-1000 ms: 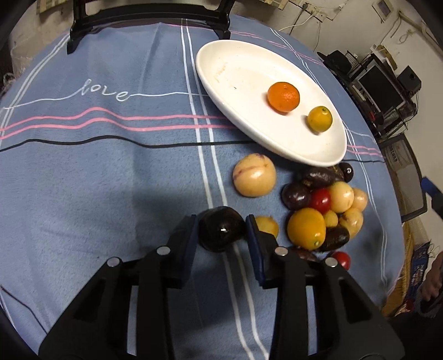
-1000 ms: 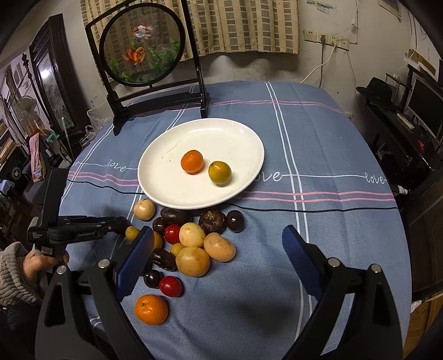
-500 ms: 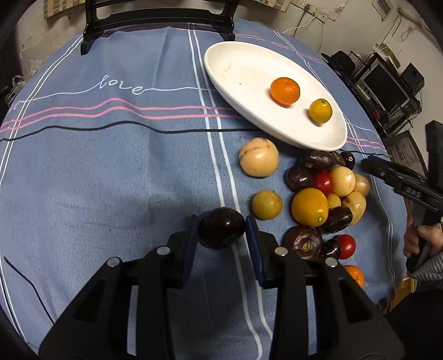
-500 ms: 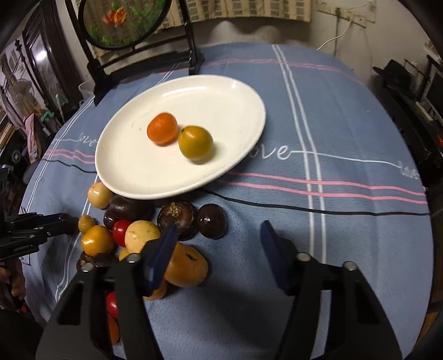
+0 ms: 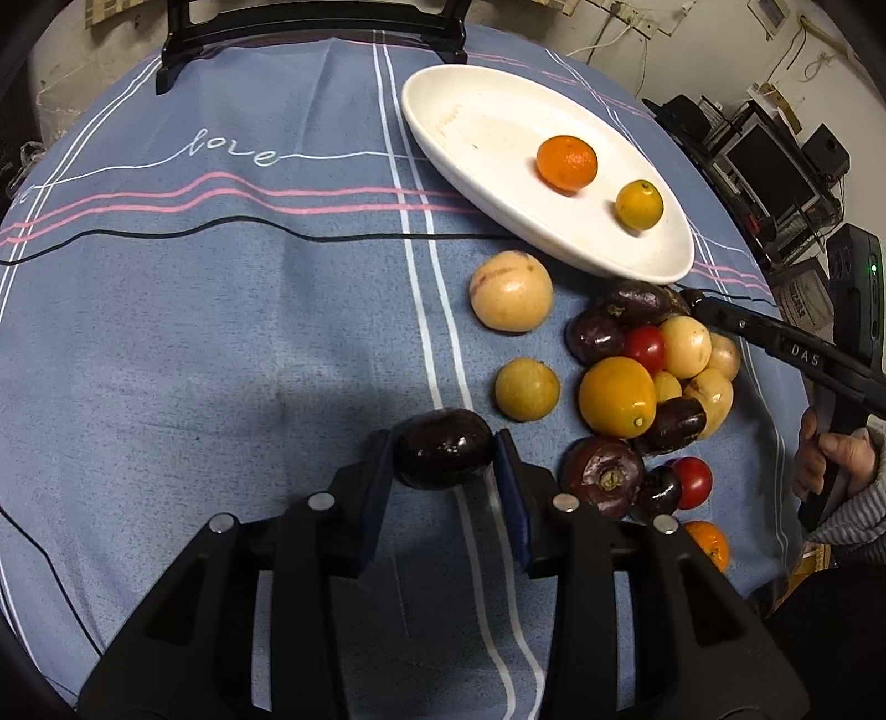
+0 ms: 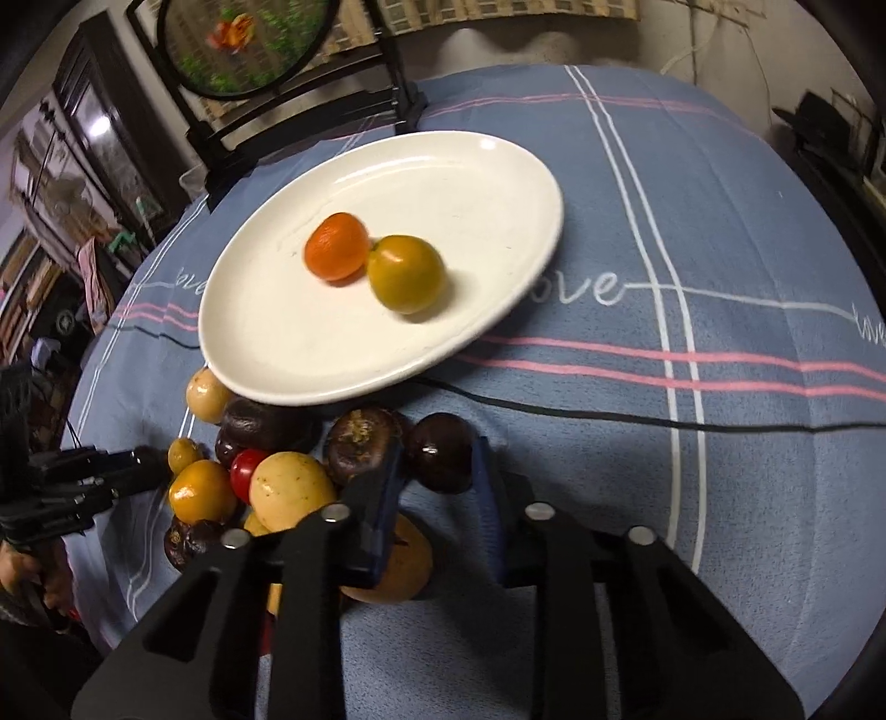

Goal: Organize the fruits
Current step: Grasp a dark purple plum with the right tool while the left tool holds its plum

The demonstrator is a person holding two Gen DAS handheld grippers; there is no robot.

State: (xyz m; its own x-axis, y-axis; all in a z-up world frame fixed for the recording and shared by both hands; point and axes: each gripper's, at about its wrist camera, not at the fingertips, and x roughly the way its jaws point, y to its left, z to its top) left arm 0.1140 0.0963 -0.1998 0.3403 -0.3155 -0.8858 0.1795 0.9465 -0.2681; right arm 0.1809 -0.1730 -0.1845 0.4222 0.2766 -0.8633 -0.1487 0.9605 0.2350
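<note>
My left gripper [image 5: 443, 457] is shut on a dark purple fruit [image 5: 443, 455] and holds it over the blue cloth, left of the fruit pile [image 5: 637, 387]. My right gripper [image 6: 437, 462] has closed around a small dark round fruit [image 6: 440, 451] at the pile's right edge, just below the white plate [image 6: 498, 183]. The plate holds an orange mandarin [image 6: 336, 245] and a yellow-green citrus [image 6: 406, 273]; both show in the left wrist view on the plate [image 5: 470, 127], the mandarin [image 5: 567, 163] and the citrus [image 5: 639, 205].
The pile holds yellow, red and dark fruits, among them a large yellow one [image 5: 510, 290] and a brown mangosteen [image 6: 360, 443]. A black framed screen stand [image 6: 249, 50] stands behind the plate. The right gripper's body [image 5: 786, 346] reaches in over the pile.
My right gripper moved down and forward to the pile and closed around the small dark fruit. My left gripper, still holding the purple fruit, drew back from the pile.
</note>
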